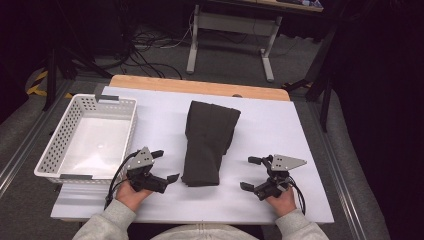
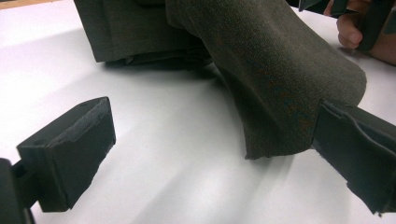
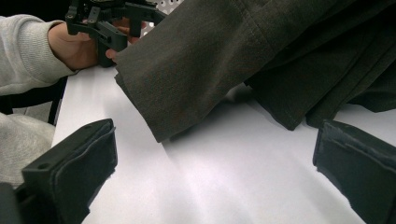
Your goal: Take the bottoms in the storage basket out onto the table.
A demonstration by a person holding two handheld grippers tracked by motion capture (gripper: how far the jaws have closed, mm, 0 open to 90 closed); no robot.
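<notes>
A folded dark grey garment (image 1: 207, 140) lies in the middle of the white table, its narrow end toward me. In the left gripper view the garment's near end (image 2: 280, 84) lies just beyond the jaws, and in the right gripper view the same cloth (image 3: 196, 65) spreads across the top. My left gripper (image 1: 165, 166) rests on the table just left of that near end, open, nothing between its jaws. To the right of the garment my right gripper (image 1: 251, 173) sits on the table, also open and empty.
A white perforated basket (image 1: 47, 160) stands at the left of the table, with nothing in it. The table's wooden back edge (image 1: 200, 86) runs behind the garment. Beyond it are desk legs and cables on the floor.
</notes>
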